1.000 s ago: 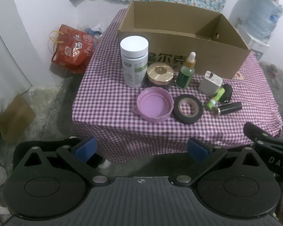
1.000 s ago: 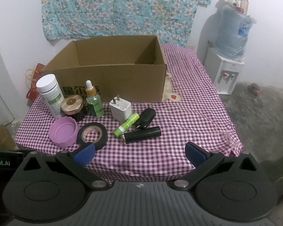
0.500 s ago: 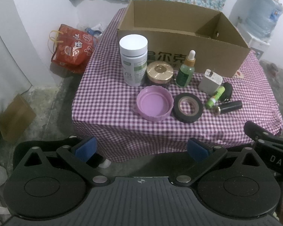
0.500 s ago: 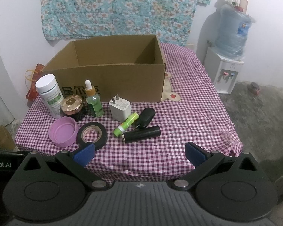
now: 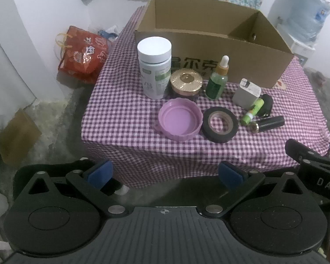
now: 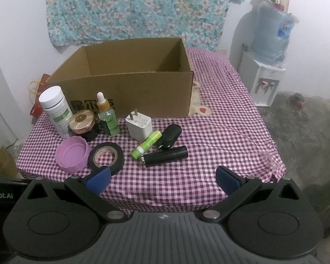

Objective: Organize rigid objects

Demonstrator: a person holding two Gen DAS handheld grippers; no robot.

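The right gripper (image 6: 162,179) hangs spread wide and empty over the near edge of the purple checked tablecloth (image 6: 220,136). Beyond it lie a black tape roll (image 6: 106,158), a pink plastic lid (image 6: 72,157) and a black cylinder (image 6: 165,159); farther back stands an open brown cardboard box (image 6: 143,92).

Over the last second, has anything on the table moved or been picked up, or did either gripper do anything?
Almost nothing changed. The left gripper and right gripper are both open and empty as before, held short of the table; each view drifts only very slightly. Nothing was taken hold of or let go. The white bottle, purple lid, black tape roll and cardboard box sit where they were.
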